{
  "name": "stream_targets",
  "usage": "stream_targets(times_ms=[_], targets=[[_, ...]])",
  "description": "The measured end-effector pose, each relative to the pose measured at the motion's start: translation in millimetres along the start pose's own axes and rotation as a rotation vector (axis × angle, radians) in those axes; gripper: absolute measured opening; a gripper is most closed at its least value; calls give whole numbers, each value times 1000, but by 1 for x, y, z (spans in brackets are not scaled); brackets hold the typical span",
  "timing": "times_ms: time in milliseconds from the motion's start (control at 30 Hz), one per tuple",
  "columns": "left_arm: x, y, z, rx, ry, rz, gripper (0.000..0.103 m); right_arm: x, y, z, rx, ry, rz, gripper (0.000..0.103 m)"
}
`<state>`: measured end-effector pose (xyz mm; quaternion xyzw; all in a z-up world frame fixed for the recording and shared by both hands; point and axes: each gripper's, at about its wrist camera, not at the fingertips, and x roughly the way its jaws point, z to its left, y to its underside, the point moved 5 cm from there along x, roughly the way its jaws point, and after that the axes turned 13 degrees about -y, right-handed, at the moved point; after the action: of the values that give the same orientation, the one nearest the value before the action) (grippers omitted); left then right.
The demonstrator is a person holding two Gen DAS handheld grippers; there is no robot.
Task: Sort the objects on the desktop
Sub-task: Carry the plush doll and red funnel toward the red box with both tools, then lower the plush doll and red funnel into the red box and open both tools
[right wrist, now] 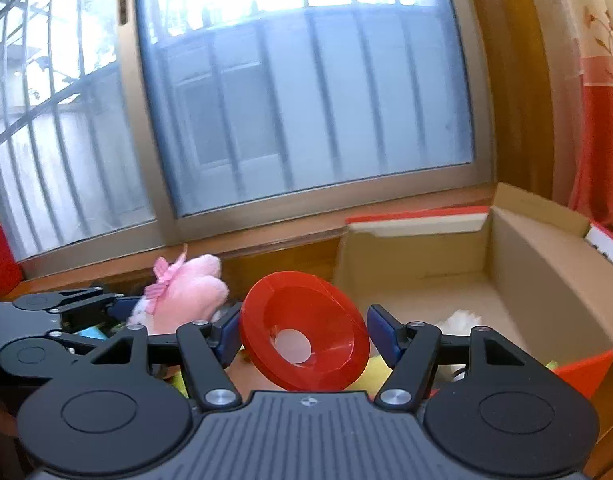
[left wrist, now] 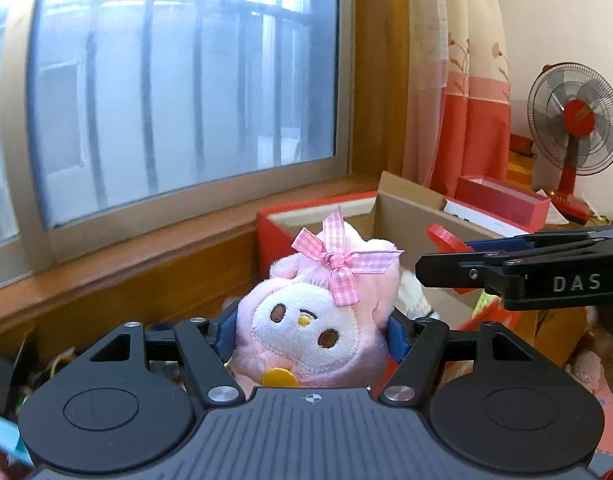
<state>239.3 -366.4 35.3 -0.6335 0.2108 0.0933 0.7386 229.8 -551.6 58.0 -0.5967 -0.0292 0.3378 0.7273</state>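
Two tongs (left wrist: pixel 312 330) (right wrist: pixel 304 334), one plush (left wrist: pixel 306 320), one funnel (right wrist: pixel 306 332)

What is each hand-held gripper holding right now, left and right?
Left hand-held gripper: closed on the pink plush toy.
Right hand-held gripper: closed on the red funnel.

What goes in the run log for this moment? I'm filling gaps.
left gripper: shut on pink plush | right gripper: holding red funnel | both raised near open cardboard box
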Motion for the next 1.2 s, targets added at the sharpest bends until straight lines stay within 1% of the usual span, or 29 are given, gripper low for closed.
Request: stream_targets(times_ms=[133, 267, 400, 533, 767, 833, 967, 1067, 1200], targets=[[21, -17, -26, 19, 6, 3, 69, 3, -10, -41, 22, 65, 20, 67], [41, -30, -52, 42, 10, 16, 69, 12, -15, -84, 73, 151, 66, 67], [61, -43, -77, 65, 14, 29, 69, 18, -15, -113, 87, 217, 105, 67], [80, -56, -102, 86, 15, 43, 69, 20, -12, -132, 79, 229, 134, 67], [95, -57, -114, 82, -11, 82, 71, 24, -8, -158, 87, 223, 159, 67], [96, -57, -116, 82, -17, 82, 72, 23, -8, -162, 82, 220, 158, 68], [94, -58, -118, 89, -37, 68, 79, 28, -8, -168, 68, 219, 162, 68], [91, -56, -116, 81, -53, 69, 81, 28, -9, -166, 60, 210, 161, 68], [82, -52, -106, 48, -79, 72, 84, 29, -8, -159, 19, 222, 166, 76]])
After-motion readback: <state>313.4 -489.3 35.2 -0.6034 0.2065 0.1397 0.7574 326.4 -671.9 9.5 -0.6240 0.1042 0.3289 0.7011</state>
